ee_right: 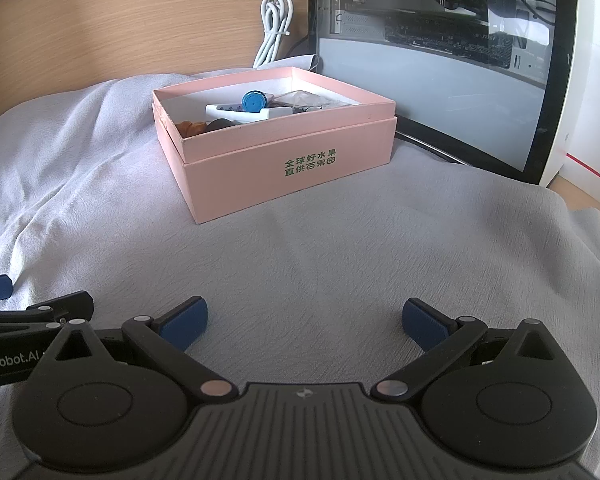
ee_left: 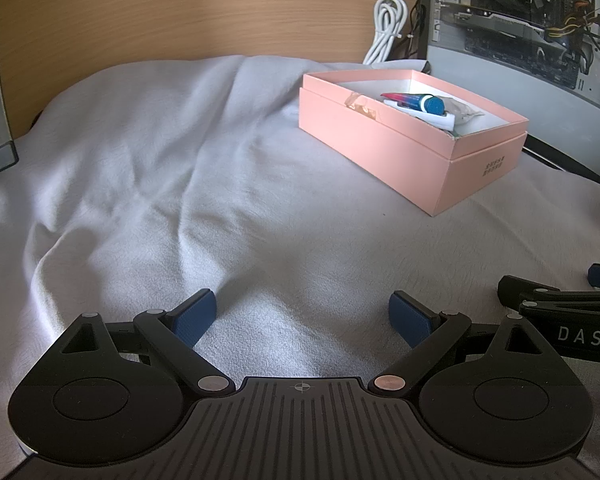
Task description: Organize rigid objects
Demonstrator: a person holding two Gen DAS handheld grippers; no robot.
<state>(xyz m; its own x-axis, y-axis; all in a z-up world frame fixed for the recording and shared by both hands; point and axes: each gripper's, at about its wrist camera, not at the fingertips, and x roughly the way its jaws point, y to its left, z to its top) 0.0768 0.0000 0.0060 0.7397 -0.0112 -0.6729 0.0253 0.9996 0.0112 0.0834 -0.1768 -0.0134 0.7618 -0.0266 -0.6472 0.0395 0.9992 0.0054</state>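
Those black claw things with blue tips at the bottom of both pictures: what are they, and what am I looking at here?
Each is a hand-held claw with two fingers; a person holds one in each hand, and a small wide-angle camera on each looks forward along its fingers. One picture comes from the left claw, the other from the right claw. Both are open and hold nothing, with only cloth between their blue pads.

Below them lies a wrinkled pale cloth. On it stands an open pink box that already holds small things: a tube with a blue cap, a white oblong item and a clear plastic bag. Behind the box are a coiled white cable, a wooden panel and a computer case with a glass side.
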